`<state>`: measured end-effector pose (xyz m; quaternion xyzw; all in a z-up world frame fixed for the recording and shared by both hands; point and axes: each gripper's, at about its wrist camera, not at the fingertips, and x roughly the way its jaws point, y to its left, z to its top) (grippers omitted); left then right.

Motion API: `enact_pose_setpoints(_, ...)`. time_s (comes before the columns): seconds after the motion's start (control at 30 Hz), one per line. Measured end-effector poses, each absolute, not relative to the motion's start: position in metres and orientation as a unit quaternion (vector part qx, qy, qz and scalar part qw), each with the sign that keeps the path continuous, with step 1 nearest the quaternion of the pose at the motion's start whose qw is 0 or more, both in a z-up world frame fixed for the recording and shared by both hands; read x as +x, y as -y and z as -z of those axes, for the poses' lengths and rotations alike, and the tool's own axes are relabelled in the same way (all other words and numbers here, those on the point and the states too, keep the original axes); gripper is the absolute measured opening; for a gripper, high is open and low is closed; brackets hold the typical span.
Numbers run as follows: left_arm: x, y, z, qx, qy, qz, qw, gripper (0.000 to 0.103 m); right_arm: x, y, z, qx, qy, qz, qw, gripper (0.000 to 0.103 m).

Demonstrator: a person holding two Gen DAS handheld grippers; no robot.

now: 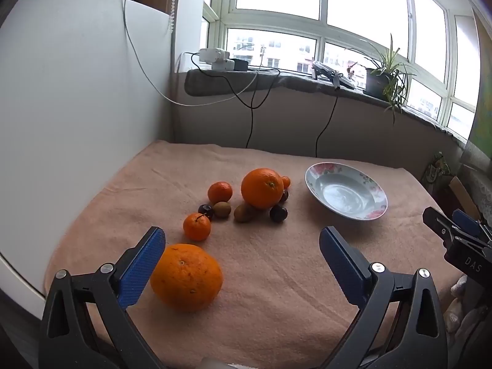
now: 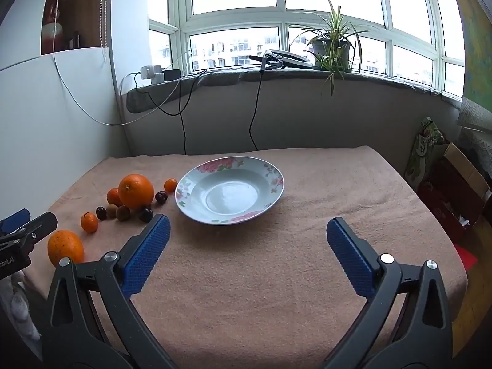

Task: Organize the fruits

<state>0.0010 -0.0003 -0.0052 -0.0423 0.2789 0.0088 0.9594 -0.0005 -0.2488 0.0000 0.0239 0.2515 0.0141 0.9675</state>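
Table [image 2: 276, 276]: covered by a peach towel; carries everything, largest first below.
Floral plate [image 2: 270, 196]: empty, at 12 o'clock from the right tool, well apart from it; in the left wrist view it lies at 2 o'clock. My reading is that it is where the fruit should go.
Near orange [image 1: 186, 276]: biggest fruit, alone at the front edge, just beside the left pad of the left tool, at its 10 o'clock.
Far orange [image 1: 262, 188]: middle of the cluster, at 12 o'clock, with small fruit touching or crowding its base.
Mandarins [image 1: 196, 226]: one with a stem at 11 o'clock, another behind it, a tiny one peeking from behind the far orange.
Kiwis [image 1: 222, 209]: two brownish ones between the mandarins and the far orange.
Dark plums [image 1: 278, 213]: small, roundish; exact kind hard to tell.
Left tool [image 1: 241, 258]: fingers spread wide, nothing between them, tilted down at the towel.
Right tool [image 2: 248, 246]: fingers spread wide, empty, aimed at the plate.
Step in hand: probably the first pick, the near orange.
How to do it well: shift the left tool toward 9 o'clock so the orange sits centred between the pads, close on its widest girth, lift clear before travelling to the plate.
Risk: a round fruit may roll off the front edge if nudged off-centre.
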Motion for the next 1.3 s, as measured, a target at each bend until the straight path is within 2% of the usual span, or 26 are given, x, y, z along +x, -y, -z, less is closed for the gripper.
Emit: enact_pose_setpoints(1.3,-0.0015,-0.0016,0.0025,-0.048,-0.276,-0.007,0.96,0.1,0.0001,0.2469,0.002,0.032,-0.262,-0.023,0.964,0.103)
